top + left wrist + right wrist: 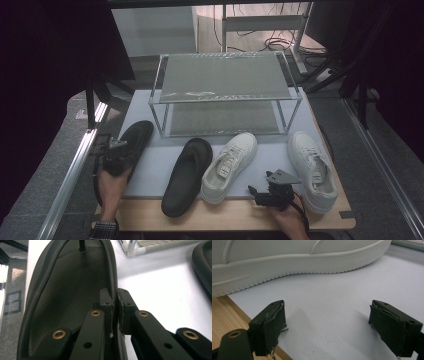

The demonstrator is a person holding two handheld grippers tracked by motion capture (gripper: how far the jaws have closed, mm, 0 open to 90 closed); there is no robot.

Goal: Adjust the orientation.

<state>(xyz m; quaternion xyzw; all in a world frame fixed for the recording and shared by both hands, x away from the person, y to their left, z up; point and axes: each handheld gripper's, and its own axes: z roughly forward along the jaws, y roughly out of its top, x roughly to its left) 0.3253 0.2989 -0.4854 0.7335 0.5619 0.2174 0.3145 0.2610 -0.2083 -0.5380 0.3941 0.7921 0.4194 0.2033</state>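
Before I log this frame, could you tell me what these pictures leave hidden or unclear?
- Left black slipper: heel end covered by the left gripper in the high view.
- Lower shelf of the rack: blurred behind the translucent top.
- White sneaker: upper cut off by the right gripper view's top edge.

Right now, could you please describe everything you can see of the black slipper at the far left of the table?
The black, matte, rubbery-looking open-backed slipper lies sole down at the left edge of the pale grey mat, toe pointing away toward the clear two-shelf rack. It has a raised rolled rim around a smooth footbed. The left tool is shut on its right side wall near the heel, one jaw inside, one outside. It lies apart from the other black slipper.
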